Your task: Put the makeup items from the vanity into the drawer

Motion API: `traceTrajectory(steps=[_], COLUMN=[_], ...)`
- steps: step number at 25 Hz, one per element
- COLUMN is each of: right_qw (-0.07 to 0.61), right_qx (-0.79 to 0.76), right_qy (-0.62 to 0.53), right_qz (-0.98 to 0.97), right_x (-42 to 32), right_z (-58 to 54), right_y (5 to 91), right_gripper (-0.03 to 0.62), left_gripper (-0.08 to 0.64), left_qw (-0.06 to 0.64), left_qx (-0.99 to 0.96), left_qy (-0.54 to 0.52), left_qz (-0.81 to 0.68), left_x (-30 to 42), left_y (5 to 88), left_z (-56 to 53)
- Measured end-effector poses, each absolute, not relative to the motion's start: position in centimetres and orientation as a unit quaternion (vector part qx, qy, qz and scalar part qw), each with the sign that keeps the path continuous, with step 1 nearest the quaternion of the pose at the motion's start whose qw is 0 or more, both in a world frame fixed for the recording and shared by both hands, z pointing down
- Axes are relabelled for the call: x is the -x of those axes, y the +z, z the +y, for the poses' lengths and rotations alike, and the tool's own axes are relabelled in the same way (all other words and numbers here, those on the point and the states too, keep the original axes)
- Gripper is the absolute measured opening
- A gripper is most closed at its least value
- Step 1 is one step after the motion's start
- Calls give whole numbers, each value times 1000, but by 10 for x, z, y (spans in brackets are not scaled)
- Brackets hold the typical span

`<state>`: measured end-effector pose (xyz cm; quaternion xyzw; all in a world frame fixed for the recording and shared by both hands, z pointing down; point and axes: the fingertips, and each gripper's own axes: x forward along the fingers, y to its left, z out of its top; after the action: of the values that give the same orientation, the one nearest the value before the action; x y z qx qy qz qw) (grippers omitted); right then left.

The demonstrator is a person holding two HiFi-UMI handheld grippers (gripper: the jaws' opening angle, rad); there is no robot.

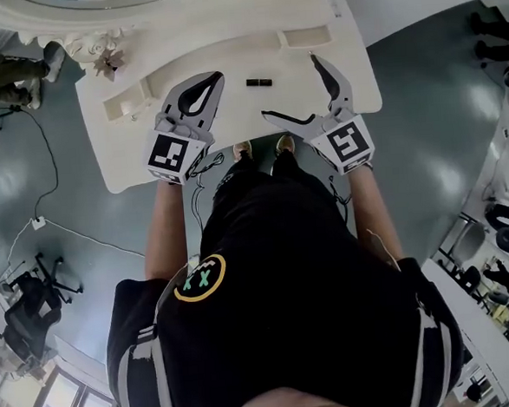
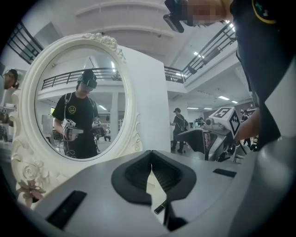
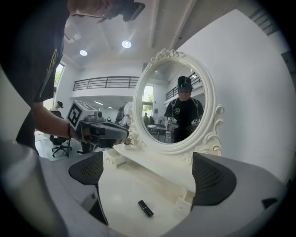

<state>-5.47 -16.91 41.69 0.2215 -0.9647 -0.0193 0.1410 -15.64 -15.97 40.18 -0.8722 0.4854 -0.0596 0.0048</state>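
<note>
A white vanity counter (image 1: 147, 154) with a carved, ornate back stands under an oval white-framed mirror (image 3: 178, 104). One small black tube-shaped makeup item (image 1: 259, 82) lies flat on the bare top, near the middle and towards the back. The left gripper (image 1: 218, 75) hovers over the left half of the counter with its grey fingers (image 2: 134, 173) brought together. In the left gripper view their dark pads meet at the tips with nothing between them, and a bit of the black tube shows on the counter through the gap below. The right gripper (image 1: 288, 84) is held over the right half with its fingers (image 3: 212, 178) spread wide and holding nothing. In the right gripper view the tube lies on the counter ahead, within the span of the two pads and touching neither. In the head view it sits between the two grippers, nearer the right one's open span. A small white drawer (image 1: 304, 36) stands pulled out at the back right of the counter, and a second small drawer (image 1: 126, 101) is open at the left end, both apart from the tube. The mirror reflects a person in a black T-shirt (image 3: 184, 111) holding both grippers.
</note>
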Motion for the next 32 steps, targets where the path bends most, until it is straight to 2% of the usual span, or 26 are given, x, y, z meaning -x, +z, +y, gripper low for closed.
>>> traceTrajectory(steps=[6, 14, 26, 32], right_qw=[138, 172, 292, 342], right_qx=[-192, -165, -116, -103], right_qy=[-17, 5, 50, 67], right_qz=[-972, -971, -948, -931], right_x=[58, 68, 85, 92], right_z=[-187, -203, -215, -217], right_y=[428, 490, 638, 680], right_gripper=[598, 598, 598, 598], left_gripper=[21, 21, 21, 21], left_qw=[-1, 1, -3, -2], left_qx=[863, 856, 847, 844], left_qy=[-68, -75, -78, -79], left_qz=[502, 511, 526, 531], left_x=[153, 153, 167, 170], left_y=[406, 405, 404, 404], left_z=[-178, -188, -183, -182])
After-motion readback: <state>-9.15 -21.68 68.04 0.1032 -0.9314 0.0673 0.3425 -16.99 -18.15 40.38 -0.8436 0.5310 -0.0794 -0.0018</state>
